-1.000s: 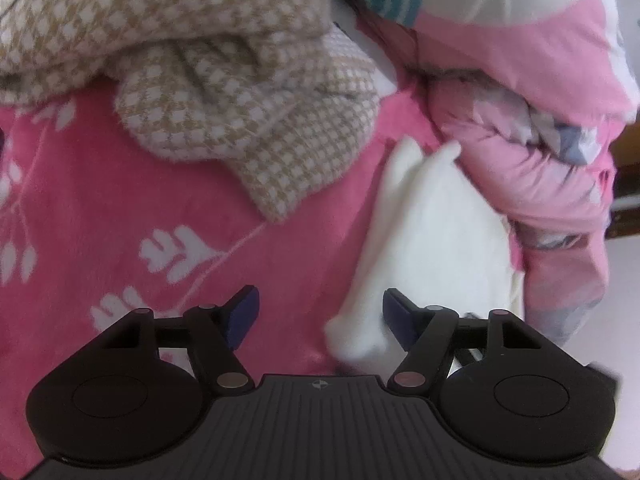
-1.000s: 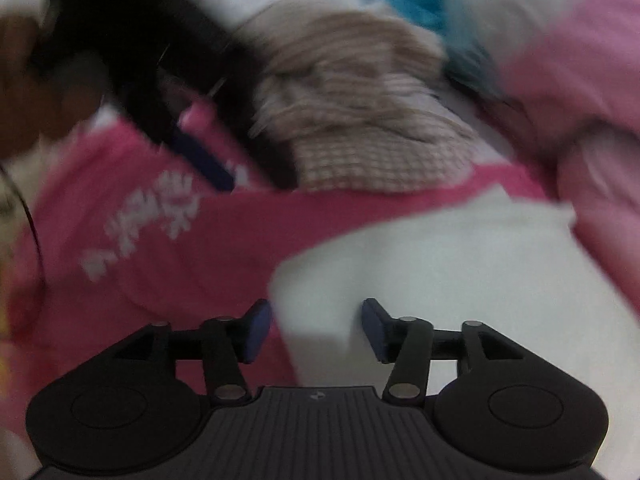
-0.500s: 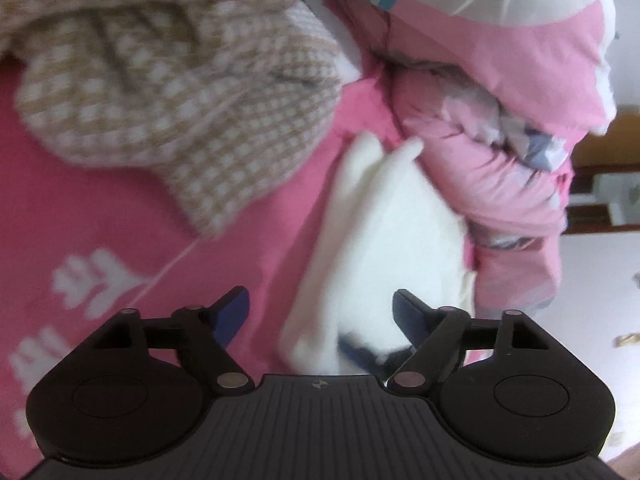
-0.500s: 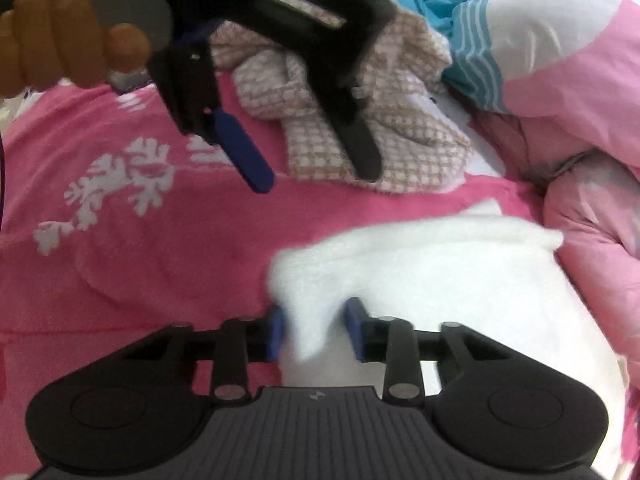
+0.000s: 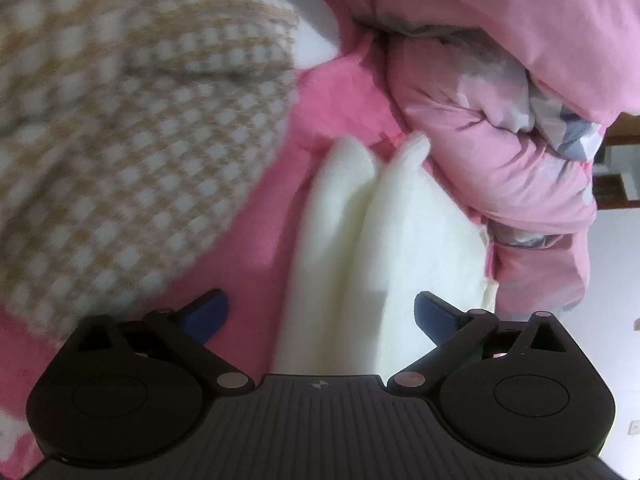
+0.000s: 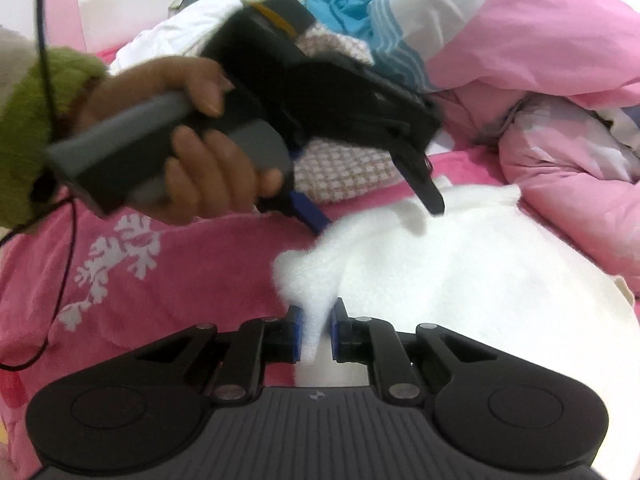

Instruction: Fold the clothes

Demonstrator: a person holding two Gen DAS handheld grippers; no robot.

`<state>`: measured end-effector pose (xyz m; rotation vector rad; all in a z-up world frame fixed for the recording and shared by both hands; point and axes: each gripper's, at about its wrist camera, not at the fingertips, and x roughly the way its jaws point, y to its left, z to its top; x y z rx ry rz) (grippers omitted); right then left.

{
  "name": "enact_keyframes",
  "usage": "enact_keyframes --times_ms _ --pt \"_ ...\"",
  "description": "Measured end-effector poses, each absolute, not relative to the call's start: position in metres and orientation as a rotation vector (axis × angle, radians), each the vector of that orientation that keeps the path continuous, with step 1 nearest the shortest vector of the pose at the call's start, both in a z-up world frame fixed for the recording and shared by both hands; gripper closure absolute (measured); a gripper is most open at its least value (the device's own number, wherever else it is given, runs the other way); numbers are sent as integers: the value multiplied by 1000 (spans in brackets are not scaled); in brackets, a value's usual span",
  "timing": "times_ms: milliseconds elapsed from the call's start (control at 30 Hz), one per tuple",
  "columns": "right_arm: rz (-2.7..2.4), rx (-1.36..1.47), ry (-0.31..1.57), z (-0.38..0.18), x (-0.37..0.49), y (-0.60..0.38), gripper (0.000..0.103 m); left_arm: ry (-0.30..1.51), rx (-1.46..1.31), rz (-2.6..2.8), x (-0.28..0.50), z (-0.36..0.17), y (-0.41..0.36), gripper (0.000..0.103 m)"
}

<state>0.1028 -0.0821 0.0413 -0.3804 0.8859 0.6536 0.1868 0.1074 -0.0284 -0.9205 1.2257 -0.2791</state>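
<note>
A white fleece garment (image 6: 460,280) lies on a pink bedspread (image 6: 168,280). My right gripper (image 6: 316,330) is shut on its near left corner, which stands up between the blue pads. In the left wrist view the garment (image 5: 384,248) runs between the fingers of my left gripper (image 5: 320,312), which is open and straddles its raised fold. In the right wrist view the left gripper (image 6: 376,204) hovers over the garment's far left edge, held by a hand.
A beige-and-white checked garment (image 5: 132,140) is heaped at the left, close to my left gripper. A pink quilt (image 5: 500,128) is bunched along the right. The same quilt (image 6: 552,72) rises behind the white garment in the right wrist view.
My left gripper has moved forward and right over the white garment, which now lies between its open fingers. My right gripper has closed on the garment's corner and lifted it slightly.
</note>
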Motion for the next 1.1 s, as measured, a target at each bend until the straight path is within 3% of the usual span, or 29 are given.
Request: enact_keyframes --times_ms 100,167,200,233,367,733,1100 --pt "633 -354 877 42 101 -84 90 1217 -904 -268 189 -28 103 5" --pt "617 -334 866 43 99 -85 90 1195 -871 -256 187 -25 100 25" --pt "608 -325 860 44 97 -86 90 1191 -858 -253 187 -24 98 48" --pt "598 -315 853 46 96 -87 90 1188 -865 -256 187 -24 96 61" --pt "548 -271 823 54 92 -96 90 1150 -807 -244 187 -9 82 74" --pt "401 -110 717 96 67 -149 91 989 -696 -251 176 78 14 80" --pt "200 93 623 142 38 -277 91 924 -584 -406 190 129 -141 80"
